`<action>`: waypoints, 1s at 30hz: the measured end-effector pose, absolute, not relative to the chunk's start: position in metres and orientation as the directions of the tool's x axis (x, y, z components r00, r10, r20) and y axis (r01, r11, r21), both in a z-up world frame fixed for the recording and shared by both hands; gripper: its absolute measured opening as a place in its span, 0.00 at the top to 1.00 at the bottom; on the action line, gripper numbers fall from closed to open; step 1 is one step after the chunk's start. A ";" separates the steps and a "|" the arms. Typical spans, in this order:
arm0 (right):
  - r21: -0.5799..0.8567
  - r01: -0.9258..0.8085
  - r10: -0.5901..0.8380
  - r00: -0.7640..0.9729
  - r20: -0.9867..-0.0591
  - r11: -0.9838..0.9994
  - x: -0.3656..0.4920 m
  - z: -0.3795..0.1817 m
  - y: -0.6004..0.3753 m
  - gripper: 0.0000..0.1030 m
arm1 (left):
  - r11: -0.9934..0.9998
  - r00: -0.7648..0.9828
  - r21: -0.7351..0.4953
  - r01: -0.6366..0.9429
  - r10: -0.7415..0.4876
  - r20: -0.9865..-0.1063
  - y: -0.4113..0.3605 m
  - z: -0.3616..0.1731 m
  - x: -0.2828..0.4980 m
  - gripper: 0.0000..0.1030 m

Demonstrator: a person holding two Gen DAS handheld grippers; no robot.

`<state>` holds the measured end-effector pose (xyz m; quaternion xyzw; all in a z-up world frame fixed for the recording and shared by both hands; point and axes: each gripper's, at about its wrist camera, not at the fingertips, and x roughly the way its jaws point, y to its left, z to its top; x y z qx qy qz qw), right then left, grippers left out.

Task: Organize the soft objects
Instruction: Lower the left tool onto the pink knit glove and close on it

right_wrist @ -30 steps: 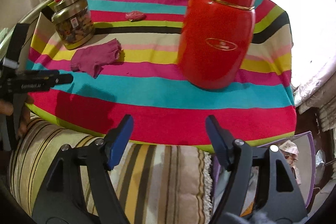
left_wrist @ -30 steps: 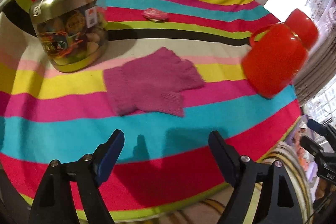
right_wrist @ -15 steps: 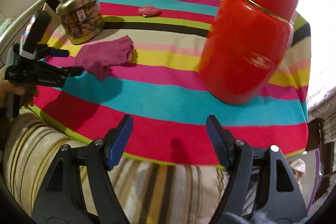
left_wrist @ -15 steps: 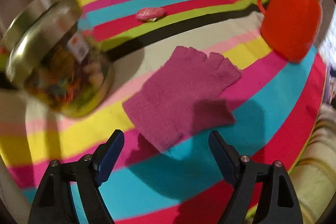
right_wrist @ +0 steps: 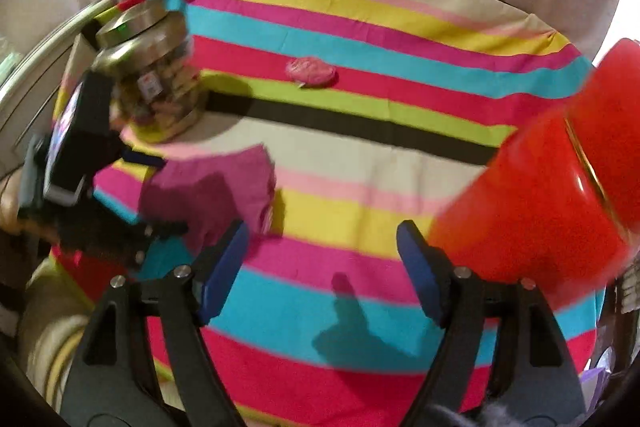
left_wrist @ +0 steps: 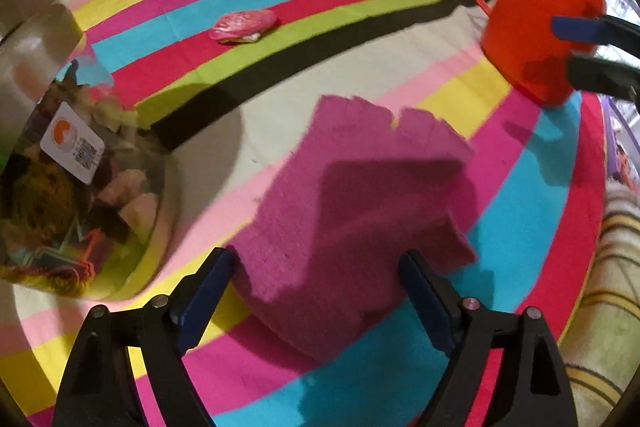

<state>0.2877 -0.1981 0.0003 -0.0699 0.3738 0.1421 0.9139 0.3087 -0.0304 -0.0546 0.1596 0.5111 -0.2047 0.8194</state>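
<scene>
the left gripper (left_wrist: 316,281) hangs over the near edge of the magenta gloves (left_wrist: 360,195), jaws wide and opening, pads clear of the knit. for a good pick, lower squarely so both layers get pinched together. the right gripper (right_wrist: 322,267), also opening, holds nothing, with the red flask (right_wrist: 552,187) just right of it.

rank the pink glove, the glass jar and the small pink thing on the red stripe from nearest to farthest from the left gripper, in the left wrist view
From the left gripper:
1. pink glove, straight ahead, its near edge between the opening jaws
2. glass jar, off to the left
3. small pink item, far back on the cloth
</scene>
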 end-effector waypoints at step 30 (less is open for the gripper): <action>0.043 -0.286 0.243 0.715 -0.656 0.957 0.502 -0.039 -0.120 0.14 | 0.923 0.464 -0.041 0.382 -0.230 -0.855 -0.027 -0.034 0.276 0.84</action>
